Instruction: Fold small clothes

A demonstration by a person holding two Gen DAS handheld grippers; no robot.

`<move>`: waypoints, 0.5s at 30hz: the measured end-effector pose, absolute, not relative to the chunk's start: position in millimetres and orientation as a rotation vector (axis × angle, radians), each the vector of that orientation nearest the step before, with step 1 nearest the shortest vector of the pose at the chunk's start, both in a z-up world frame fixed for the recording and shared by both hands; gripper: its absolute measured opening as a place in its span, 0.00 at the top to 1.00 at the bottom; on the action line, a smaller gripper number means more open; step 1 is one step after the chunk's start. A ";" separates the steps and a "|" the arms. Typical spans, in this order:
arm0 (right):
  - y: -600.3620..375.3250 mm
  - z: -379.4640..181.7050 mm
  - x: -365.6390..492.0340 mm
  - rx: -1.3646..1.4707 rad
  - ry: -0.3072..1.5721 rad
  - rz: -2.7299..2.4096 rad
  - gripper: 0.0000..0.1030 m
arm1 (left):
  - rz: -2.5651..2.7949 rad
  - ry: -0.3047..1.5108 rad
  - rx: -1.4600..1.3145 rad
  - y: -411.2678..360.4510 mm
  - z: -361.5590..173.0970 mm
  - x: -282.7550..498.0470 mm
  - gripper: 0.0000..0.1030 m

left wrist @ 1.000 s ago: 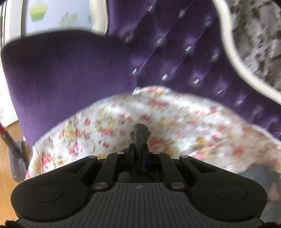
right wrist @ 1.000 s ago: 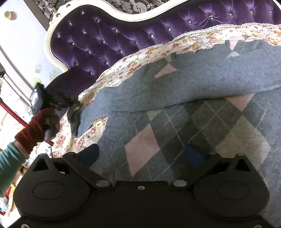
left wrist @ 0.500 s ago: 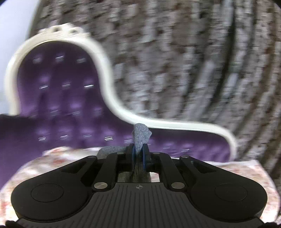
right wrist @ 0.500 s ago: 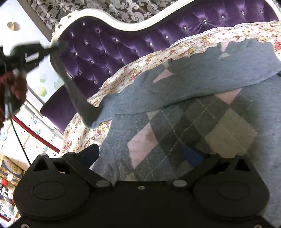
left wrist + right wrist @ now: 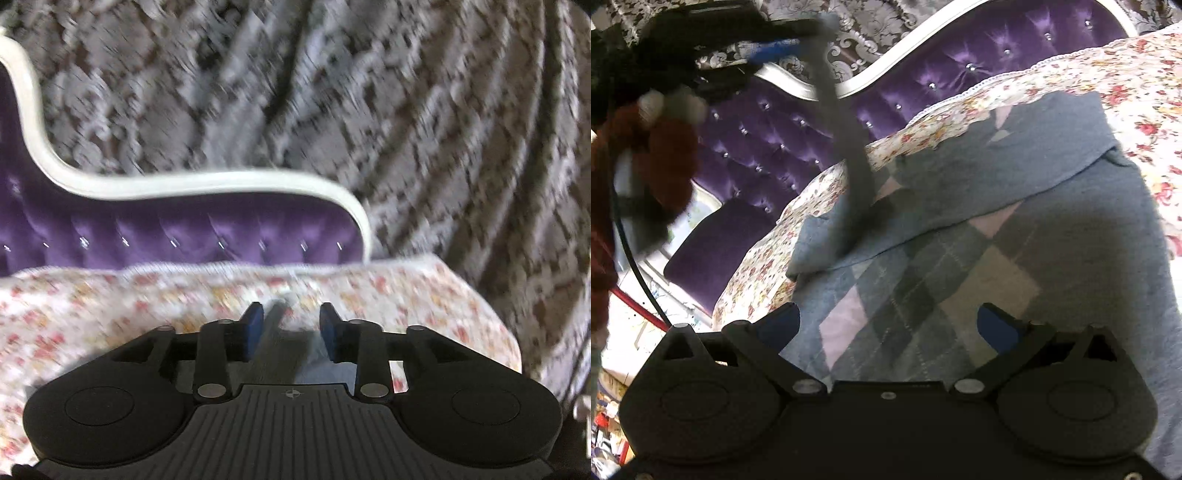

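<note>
Two units: left hand-held gripper (image 5: 291, 321), jaws opening, grey sleeve (image 5: 846, 147) between its pads; right hand-held gripper (image 5: 886, 325) wide open, empty, over argyle sweater (image 5: 960, 266) on floral-covered sofa (image 5: 1126, 74).

Sweater (image 5: 997, 229): lies flat on the cover (image 5: 1137, 74), which I see spread over the sofa (image 5: 960, 70) seat.
Sleeve (image 5: 846, 147): rises from the sweater's left part to my left gripper (image 5: 798, 37).
Right gripper (image 5: 886, 325): above the sweater's near part.
Sofa back: behind the cover.
</note>
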State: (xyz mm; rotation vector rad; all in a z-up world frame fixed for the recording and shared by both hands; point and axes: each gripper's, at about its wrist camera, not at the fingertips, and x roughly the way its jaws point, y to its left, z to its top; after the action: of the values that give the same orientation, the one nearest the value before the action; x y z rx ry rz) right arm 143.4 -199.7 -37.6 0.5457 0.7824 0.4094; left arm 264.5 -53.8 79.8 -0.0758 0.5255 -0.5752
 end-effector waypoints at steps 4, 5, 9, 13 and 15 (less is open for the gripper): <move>-206.0 -34.2 146.4 0.527 0.776 0.400 0.01 | -0.558 0.513 -0.082 -41.0 72.0 257.8 0.58; -207.7 -32.6 148.0 0.520 0.774 0.399 0.01 | -0.538 0.507 -0.090 -33.6 70.9 255.2 0.57; -215.1 -25.6 159.3 0.499 0.757 0.392 0.01 | -0.396 0.515 -0.078 -4.8 60.4 256.0 0.51; -221.4 -16.6 176.6 0.447 0.727 0.367 0.01 | -0.211 0.569 -0.028 28.5 27.0 257.9 0.51; -224.8 -11.2 188.0 0.410 0.703 0.353 0.01 | -0.144 0.621 -0.036 44.3 6.3 259.5 0.51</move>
State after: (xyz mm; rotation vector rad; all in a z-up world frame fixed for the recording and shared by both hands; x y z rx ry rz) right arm 188.0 -224.8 -11.2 0.4100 0.7033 0.3535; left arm 259.5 44.3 6.3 -0.0360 0.6208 -0.1442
